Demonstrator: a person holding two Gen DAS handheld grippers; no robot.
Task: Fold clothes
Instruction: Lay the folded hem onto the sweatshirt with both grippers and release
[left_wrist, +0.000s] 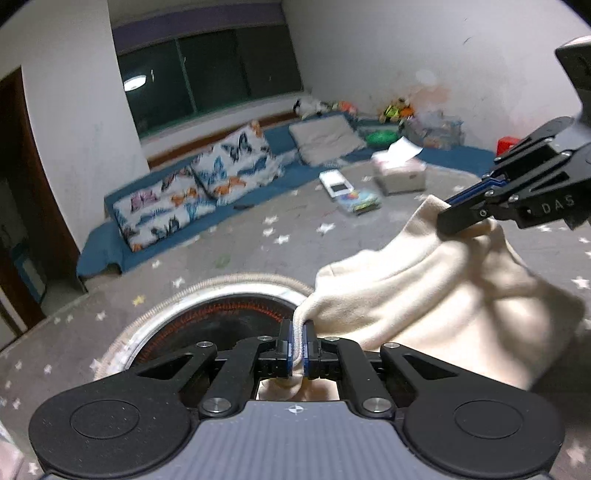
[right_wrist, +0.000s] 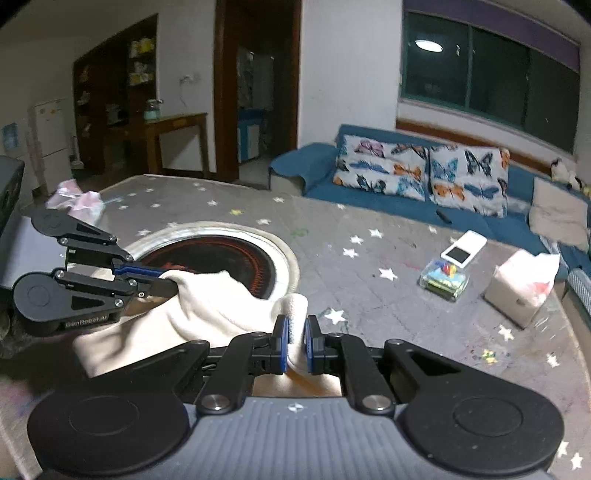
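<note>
Left gripper (left_wrist: 298, 345) and right gripper (right_wrist: 296, 343): jaws of both clamped on cream garment (left_wrist: 443, 295), held level, close together.

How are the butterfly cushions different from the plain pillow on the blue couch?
The butterfly cushions carry bright blue, orange and pink butterfly prints, while the plain pillow is a single pale grey-beige with no pattern. There are two butterfly cushions side by side; the plain pillow sits alone, further along the blue couch toward the toys. All lean propped against the couch back under the window.
</note>
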